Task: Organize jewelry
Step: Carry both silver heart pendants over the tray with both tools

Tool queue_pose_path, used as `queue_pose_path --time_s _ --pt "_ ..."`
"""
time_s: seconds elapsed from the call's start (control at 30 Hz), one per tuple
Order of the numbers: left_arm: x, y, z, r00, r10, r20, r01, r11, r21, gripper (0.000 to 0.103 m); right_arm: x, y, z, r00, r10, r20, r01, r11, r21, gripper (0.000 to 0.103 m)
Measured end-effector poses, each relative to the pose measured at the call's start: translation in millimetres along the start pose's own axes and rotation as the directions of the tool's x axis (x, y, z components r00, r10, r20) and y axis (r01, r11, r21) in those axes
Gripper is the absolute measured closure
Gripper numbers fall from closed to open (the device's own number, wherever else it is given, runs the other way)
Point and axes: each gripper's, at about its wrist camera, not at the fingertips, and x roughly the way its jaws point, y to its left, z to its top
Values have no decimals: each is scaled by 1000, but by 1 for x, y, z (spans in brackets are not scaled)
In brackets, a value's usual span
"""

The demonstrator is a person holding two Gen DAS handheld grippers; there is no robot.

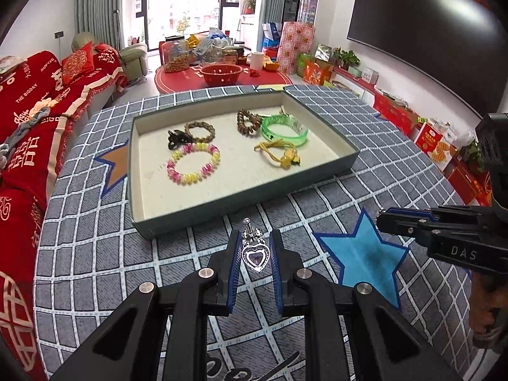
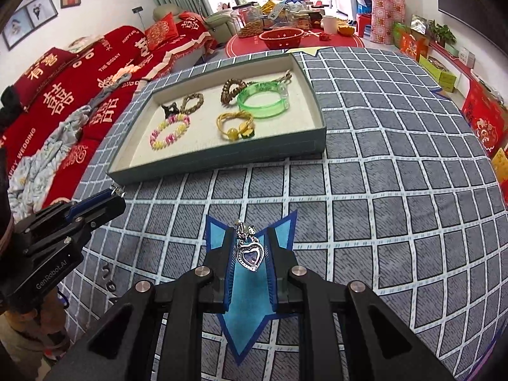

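A grey-green tray [image 1: 244,200] [image 2: 222,158] on the checked tablecloth holds several bracelets and hair ties: a pink-yellow bead bracelet [image 1: 193,164] [image 2: 170,131], a green bangle [image 1: 284,129] [image 2: 262,101], a yellow hair tie [image 1: 281,154] [image 2: 235,125]. My left gripper [image 1: 254,247] is shut on a silver heart earring [image 1: 255,255] just in front of the tray. My right gripper [image 2: 250,244] is shut on a matching silver heart earring [image 2: 250,255] above a blue star patch [image 2: 250,285]. Each gripper shows in the other's view: the right gripper [image 1: 381,219], the left gripper [image 2: 116,193].
The tablecloth [image 1: 95,254] covers a round table. A red sofa [image 1: 28,120] stands at the left. A red table with jars and a red bowl [image 1: 220,74] stands behind. Boxes line the right wall under a dark TV [image 1: 422,31].
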Motion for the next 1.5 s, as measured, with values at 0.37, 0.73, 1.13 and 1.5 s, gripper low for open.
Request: queue_pose_path --time_s 0.37,0.73,1.13,1.5 --pt "-24 39 35 997 37 61 -35 998 -48 72 -25 2 48 996 43 74 -46 998 38 84" --pt "-18 65 89 994 64 86 -58 996 -69 72 -9 12 104 995 57 77 -60 998 33 84" --pt "36 67 113 998 53 18 -52 997 -58 72 40 0 139 1000 21 23 -22 997 74 84" --pt "87 45 85 994 31 -103 -31 999 -4 72 86 -12 123 996 -4 -88 11 996 83 84"
